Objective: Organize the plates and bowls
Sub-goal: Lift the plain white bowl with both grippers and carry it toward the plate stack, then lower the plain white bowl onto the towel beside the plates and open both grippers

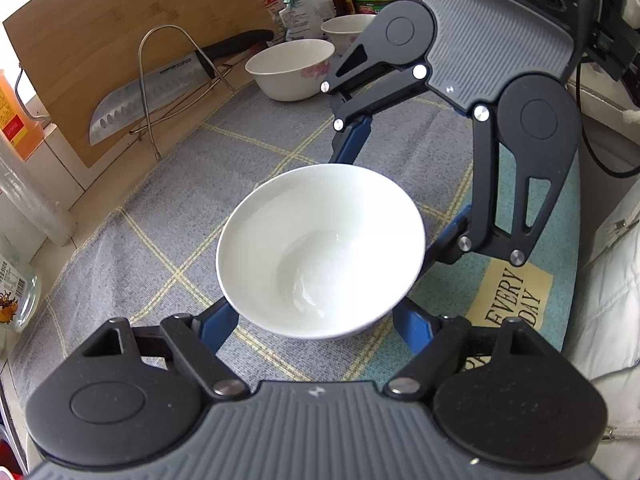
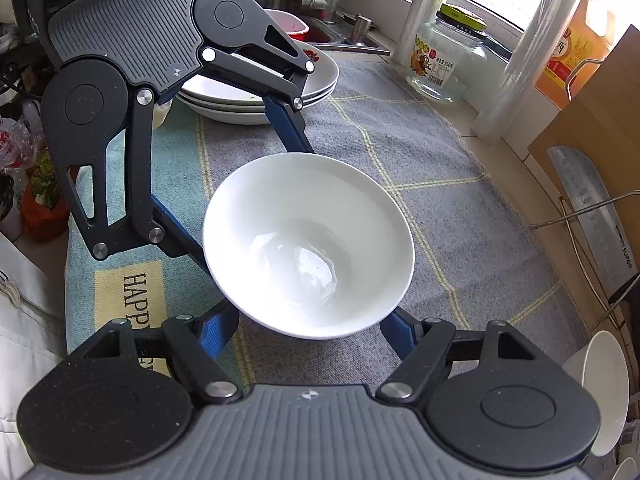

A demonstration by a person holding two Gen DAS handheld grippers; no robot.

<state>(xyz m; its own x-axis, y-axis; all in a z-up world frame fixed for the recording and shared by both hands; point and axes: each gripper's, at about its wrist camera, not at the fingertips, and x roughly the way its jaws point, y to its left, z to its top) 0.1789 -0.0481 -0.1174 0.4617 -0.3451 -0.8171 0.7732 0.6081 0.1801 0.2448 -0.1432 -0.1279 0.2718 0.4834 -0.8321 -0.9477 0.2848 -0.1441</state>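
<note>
1. Kitchen surface covered by a grey checked cloth with yellow lines, turning teal near the person's side, where a yellow patch bears printed words.
2. At the middle of both views a plain white bowl is upright, with all four blue fingers around its lower wall.
3. From the left wrist view, the left gripper has its blue fingers set against the near underside of the bowl on either side; the fingers are partly spread and closed on the bowl.
4. The right gripper reaches in from the far right of that view, its blue fingers meeting the bowl at the rim's far edge and right flank; it too is partly spread and grips the bowl.
5. Whether the bowl's base touches the cloth cannot be told.
6. Behind the bowl in the left view are two floral bowls, a cleaver on a wire rack, and a wooden cutting board leaning at the back.
7. In the right view a stack of plates sits beyond the left gripper, a sink lies further back, and a glass jar, a roll of film and an oil bottle line the window side.
</note>
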